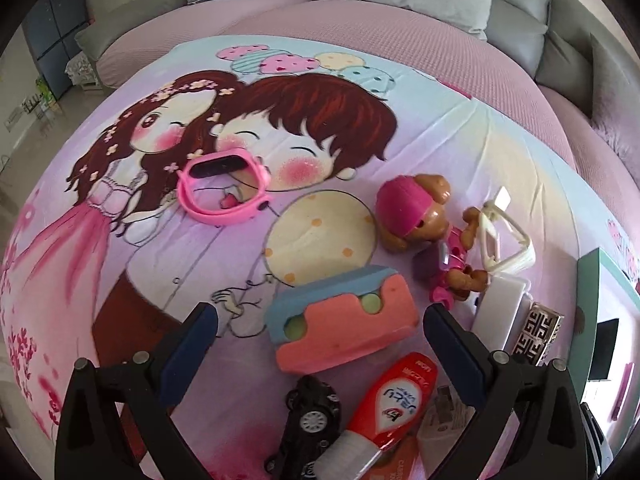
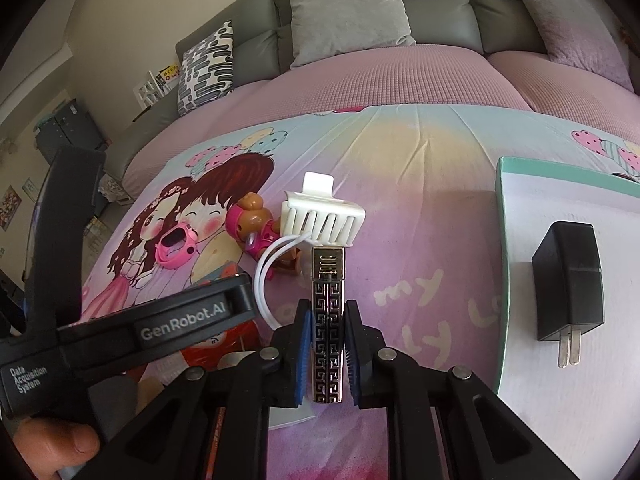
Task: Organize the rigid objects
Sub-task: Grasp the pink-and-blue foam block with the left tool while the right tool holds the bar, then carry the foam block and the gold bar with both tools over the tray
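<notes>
**Sofa and cushions sat behind the play sheet**

A grey sofa [image 2: 436,4] ran along the back, its seat under a pink cover [image 1: 360,36]. A plain grey cushion [image 2: 348,16] leaned upright at its middle, and a black-and-white patterned cushion [image 2: 206,64] stood tilted at the left end. A third grey cushion [image 2: 568,16] leaned at the right. In front lay a cartoon sheet [image 1: 168,184] printed with two children and balloons. Far left, a dark cabinet [image 1: 58,40] stood by the wall.
</notes>
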